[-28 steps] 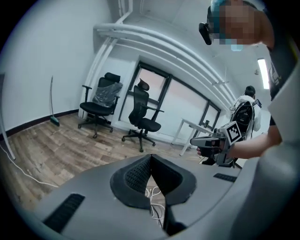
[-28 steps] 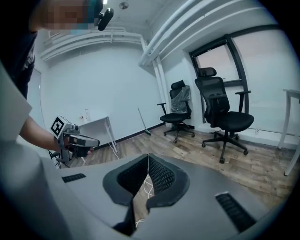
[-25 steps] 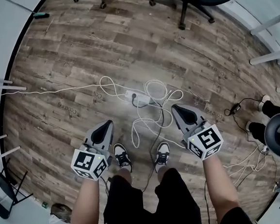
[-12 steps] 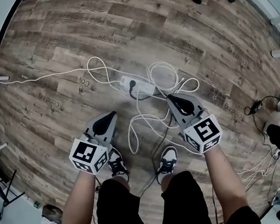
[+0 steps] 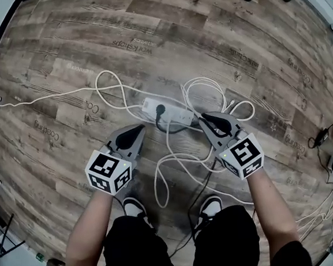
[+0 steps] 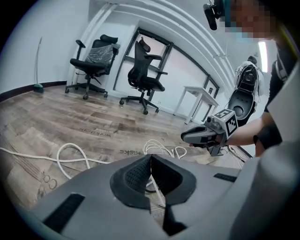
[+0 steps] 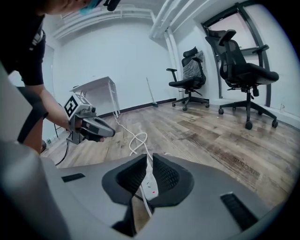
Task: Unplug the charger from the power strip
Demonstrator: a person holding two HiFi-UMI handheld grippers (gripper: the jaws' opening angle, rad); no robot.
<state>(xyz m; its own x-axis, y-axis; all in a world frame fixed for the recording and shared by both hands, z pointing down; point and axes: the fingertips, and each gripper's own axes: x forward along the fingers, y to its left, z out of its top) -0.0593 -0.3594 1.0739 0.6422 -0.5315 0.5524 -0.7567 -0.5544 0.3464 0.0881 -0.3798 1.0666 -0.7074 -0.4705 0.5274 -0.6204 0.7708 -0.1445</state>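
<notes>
A white power strip lies on the wooden floor with a black charger plug in one of its sockets. Loose white cables coil around it. My left gripper hovers just left of the strip, shut and empty. On the strip's right end my right gripper hovers, also shut with nothing held. In the right gripper view the power strip shows beyond the right gripper, with the left gripper further off. The left gripper view shows white cable loops and the right gripper.
The person's shoes stand just behind the cables. A white cord runs off to the left. Black leads lie at the right edge. Office chairs and a white table stand further off on the floor.
Both grippers have sunk toward the floor and now sit close beside the power strip. The head view has come nearer to the floor, so the strip looks larger.
</notes>
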